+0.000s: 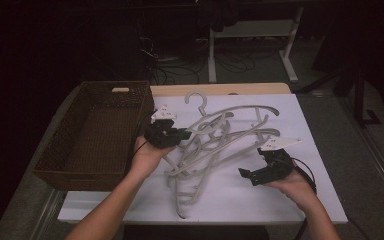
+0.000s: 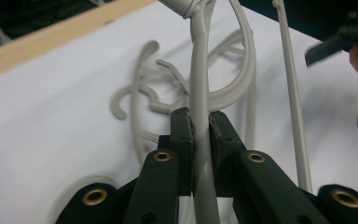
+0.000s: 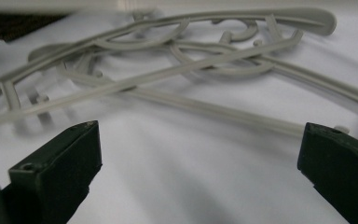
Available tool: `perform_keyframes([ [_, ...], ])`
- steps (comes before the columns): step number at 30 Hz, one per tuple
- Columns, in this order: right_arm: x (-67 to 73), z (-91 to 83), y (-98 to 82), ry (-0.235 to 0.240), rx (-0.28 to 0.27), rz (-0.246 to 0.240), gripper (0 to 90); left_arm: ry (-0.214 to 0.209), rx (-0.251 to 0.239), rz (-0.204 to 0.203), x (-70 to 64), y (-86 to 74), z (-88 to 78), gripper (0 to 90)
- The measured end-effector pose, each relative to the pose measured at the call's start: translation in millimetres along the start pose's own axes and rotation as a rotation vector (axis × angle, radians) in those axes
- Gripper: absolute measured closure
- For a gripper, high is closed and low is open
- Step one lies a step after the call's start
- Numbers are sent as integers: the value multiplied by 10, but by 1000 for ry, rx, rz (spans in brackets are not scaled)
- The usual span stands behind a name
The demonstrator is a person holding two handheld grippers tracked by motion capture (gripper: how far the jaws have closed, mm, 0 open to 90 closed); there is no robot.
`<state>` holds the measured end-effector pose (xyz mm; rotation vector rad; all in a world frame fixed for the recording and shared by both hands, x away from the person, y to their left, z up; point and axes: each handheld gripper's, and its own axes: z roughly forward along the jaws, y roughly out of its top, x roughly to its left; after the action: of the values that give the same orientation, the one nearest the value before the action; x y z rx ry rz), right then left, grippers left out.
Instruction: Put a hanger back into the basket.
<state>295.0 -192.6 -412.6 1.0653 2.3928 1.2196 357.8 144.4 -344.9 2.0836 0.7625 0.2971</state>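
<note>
Fingers [image 2: 186, 135] of the left gripper [image 1: 182, 135] are pressed together on the thin grey bar of a hanger [image 2: 200, 93], which runs straight up between the two black pads. That hanger is pale grey plastic, slim, with a curved shoulder and a hook at its top. It belongs to a tangled pile of hangers [image 1: 220, 140] of the same grey, lying across the middle of the bench [image 1: 260, 200], their hooks pointing toward the far edge. One hook [image 1: 196, 97] sticks out close to that far edge.

On the other side, the right gripper [image 1: 246, 174] sits low near the right-hand edge of the pile, its fingers [image 3: 60, 163] standing wide apart with nothing between them; only bare white sheet shows in the gap, and the nearest hanger bar [image 3: 214, 109] lies just beyond.

A white sheet covers the bench, and a strip of light wood shows along its far edge. At the left edge stands a dark brown woven basket [image 1: 55, 155], rectangular, with a handle slot in its far wall. Beyond the bench the room is dim, with white table legs [image 1: 292, 45] and loose cables [image 1: 180, 70] on the floor.
</note>
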Motion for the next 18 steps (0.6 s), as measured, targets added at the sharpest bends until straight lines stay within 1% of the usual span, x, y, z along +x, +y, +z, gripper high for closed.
perform_keyframes([
  [4,-8,13,-141,5,-15,9,0,17,-11,8,98,102,-156,821],
  [7,-24,14,-243,15,-42,32,0,24,-15,12,199,160,-290,821],
  [9,-40,19,-316,15,-43,43,0,19,-20,12,274,191,-379,821],
  [10,-50,22,-349,15,-44,49,0,10,-25,22,325,210,-434,820],
  [11,-61,30,-383,18,-49,57,0,4,-29,17,358,220,-468,821],
  [12,-65,37,-394,19,-47,61,0,5,-31,12,410,239,-528,820],
  [14,-59,57,-397,14,-35,52,0,25,-33,24,471,265,-615,820],
  [18,-41,82,-389,10,-38,36,0,56,-33,32,619,300,-820,821],
])
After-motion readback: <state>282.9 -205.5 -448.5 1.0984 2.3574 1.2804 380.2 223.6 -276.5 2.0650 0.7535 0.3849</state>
